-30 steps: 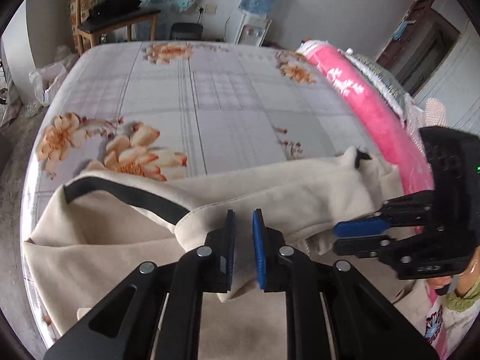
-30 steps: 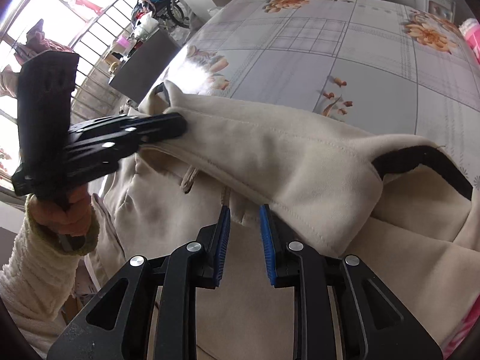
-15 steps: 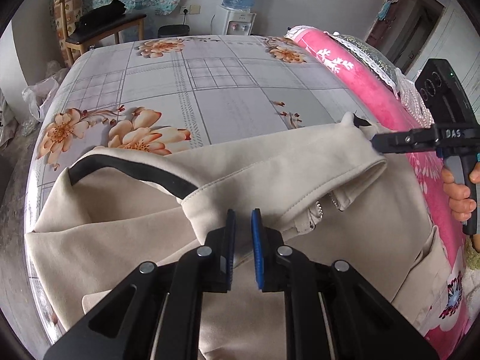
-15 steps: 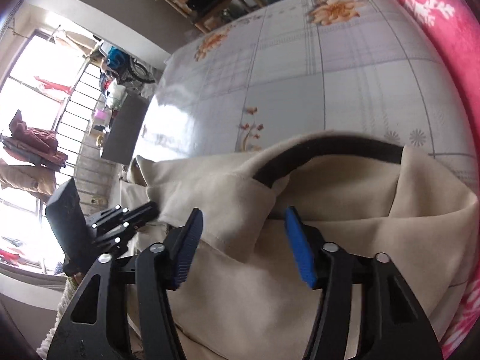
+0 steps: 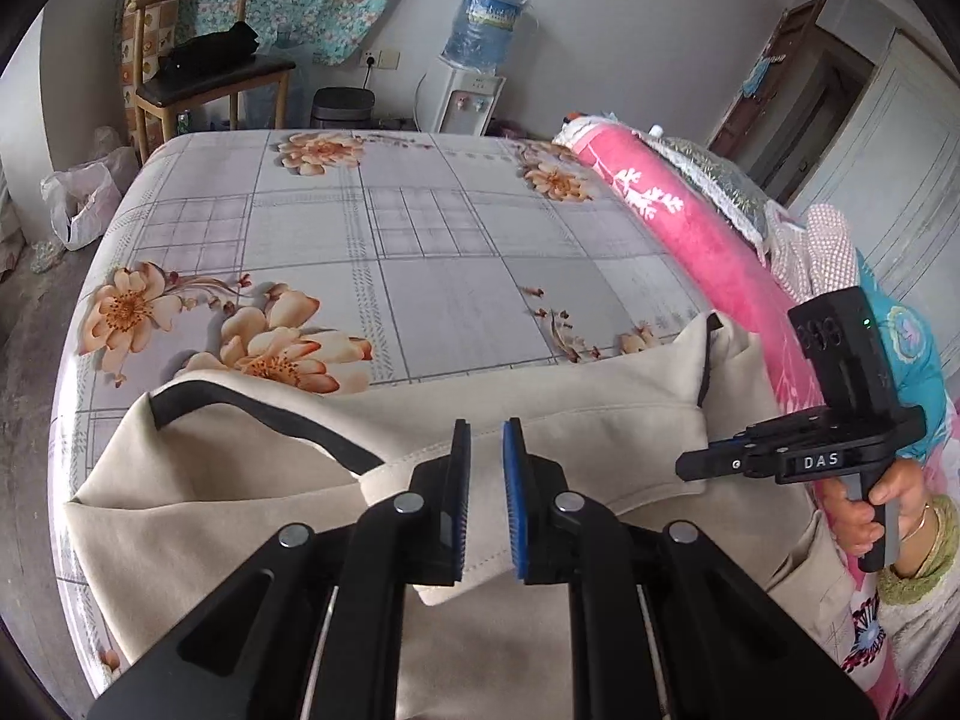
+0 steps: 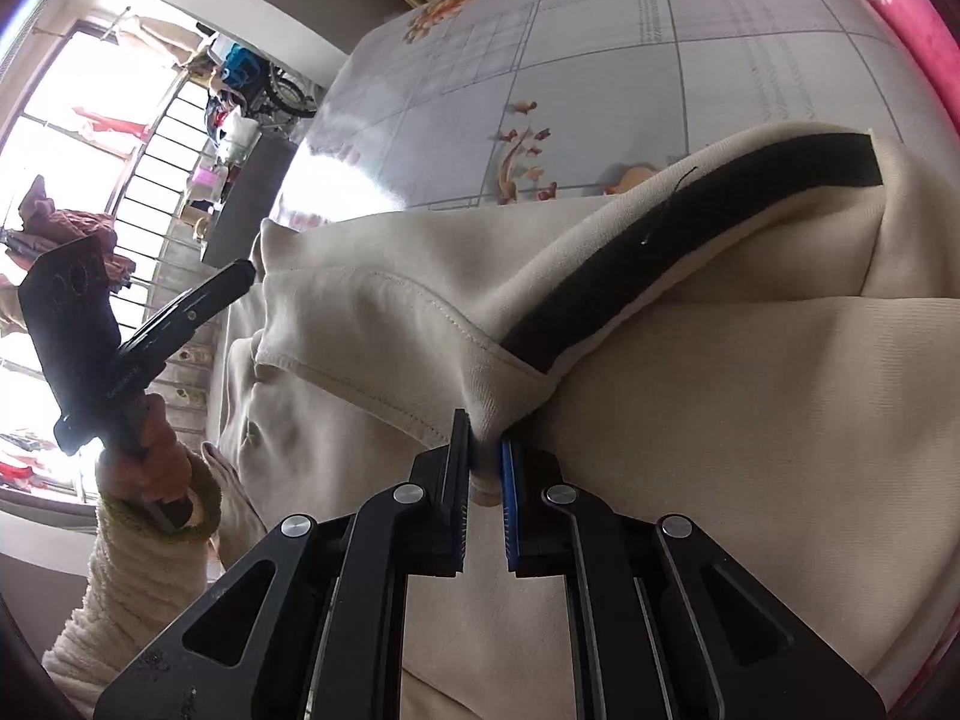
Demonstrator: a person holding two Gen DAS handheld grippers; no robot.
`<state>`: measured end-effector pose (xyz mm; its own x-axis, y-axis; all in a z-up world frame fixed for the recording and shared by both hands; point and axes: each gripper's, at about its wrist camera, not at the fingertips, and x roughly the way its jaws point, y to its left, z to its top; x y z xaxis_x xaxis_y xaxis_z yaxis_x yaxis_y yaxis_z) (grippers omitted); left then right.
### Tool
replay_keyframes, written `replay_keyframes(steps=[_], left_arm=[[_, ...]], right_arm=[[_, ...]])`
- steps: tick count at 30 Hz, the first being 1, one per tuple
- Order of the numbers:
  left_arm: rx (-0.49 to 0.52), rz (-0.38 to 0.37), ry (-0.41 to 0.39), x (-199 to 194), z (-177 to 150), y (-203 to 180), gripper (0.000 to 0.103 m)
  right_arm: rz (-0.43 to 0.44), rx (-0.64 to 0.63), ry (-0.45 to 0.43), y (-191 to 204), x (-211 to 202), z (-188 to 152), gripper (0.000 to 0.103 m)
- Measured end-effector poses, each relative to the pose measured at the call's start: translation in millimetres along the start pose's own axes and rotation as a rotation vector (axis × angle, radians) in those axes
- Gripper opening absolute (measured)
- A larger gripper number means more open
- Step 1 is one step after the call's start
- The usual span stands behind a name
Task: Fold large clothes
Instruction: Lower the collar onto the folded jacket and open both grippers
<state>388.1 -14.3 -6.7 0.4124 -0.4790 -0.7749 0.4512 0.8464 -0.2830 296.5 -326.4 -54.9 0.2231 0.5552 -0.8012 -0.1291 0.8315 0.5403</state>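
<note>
Black hand-held gripper (image 5: 486,504) with blue pads, silver screws; seemingly fleecy cream sleeve (image 6: 120,588).

A beige garment (image 5: 252,516) with black trim (image 5: 258,420) is spread over the near end of a floral bed (image 5: 420,252), partly folded, with one stitched edge doubled back across its body. The black band (image 6: 690,252) is seen curving along the folded edge, and a raised corner (image 5: 711,330) is turned up at the far right side.
</note>
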Motion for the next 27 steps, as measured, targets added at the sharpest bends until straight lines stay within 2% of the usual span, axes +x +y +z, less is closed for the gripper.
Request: replay_keyframes(steps=[3, 5, 6, 7, 8, 9, 11, 13, 15, 17, 20, 21, 23, 27], left_arm=[[0.038, 0.087, 0.107, 27.3, -8.1, -5.6, 0.011], [0.056, 0.102, 0.099, 29.3, -14.6, -6.8, 0.011], [0.065, 0.106, 0.093, 27.8, -16.6, -7.2, 0.011], [0.066, 0.108, 0.091, 26.7, -18.2, -6.8, 0.011], [0.063, 0.104, 0.091, 26.2, -19.7, -5.6, 0.011], [0.061, 0.099, 0.09, 25.9, -21.8, -4.0, 0.011], [0.063, 0.092, 0.084, 25.7, -23.4, -2.5, 0.011], [0.071, 0.093, 0.079, 26.0, -24.7, -2.4, 0.011], [0.066, 0.094, 0.076, 25.5, -26.8, -2.2, 0.011], [0.066, 0.096, 0.075, 25.3, -27.6, -3.0, 0.011], [0.075, 0.093, 0.072, 24.1, -30.0, -4.0, 0.011], [0.08, 0.095, 0.07, 24.0, -30.9, -4.3, 0.011], [0.092, 0.099, 0.063, 23.5, -32.9, -5.5, 0.011], [0.102, 0.106, 0.054, 23.6, -34.4, -6.8, 0.011]], right_arm=[[-0.046, -0.057, -0.007, 5.8, -4.4, -3.4, 0.009], [-0.089, -0.084, -0.012, 7.9, -12.7, -7.6, 0.012], [-0.12, -0.095, -0.032, 10.2, -19.7, -8.6, 0.019], [-0.175, -0.117, -0.073, 14.8, -30.2, -8.9, 0.022], [-0.244, -0.152, -0.13, 21.6, -41.8, -8.9, 0.034], [-0.309, -0.187, -0.193, 29.6, -51.3, -8.8, 0.037], [-0.338, -0.231, -0.267, 42.5, -63.7, -6.2, 0.037], [-0.295, -0.263, -0.27, 53.2, -59.2, -1.8, 0.037], [-0.288, -0.341, -0.244, 67.3, -38.7, -1.0, 0.038], [-0.327, -0.439, -0.214, 79.1, -9.5, -4.6, 0.042], [-0.456, -0.576, -0.162, 72.0, 25.9, -11.7, 0.044], [-0.463, -0.619, -0.194, 69.8, 26.3, -16.1, 0.048], [-0.461, -0.588, -0.19, 61.9, 21.6, -11.4, 0.052], [-0.451, -0.491, -0.178, 57.9, 9.0, 0.2, 0.051]])
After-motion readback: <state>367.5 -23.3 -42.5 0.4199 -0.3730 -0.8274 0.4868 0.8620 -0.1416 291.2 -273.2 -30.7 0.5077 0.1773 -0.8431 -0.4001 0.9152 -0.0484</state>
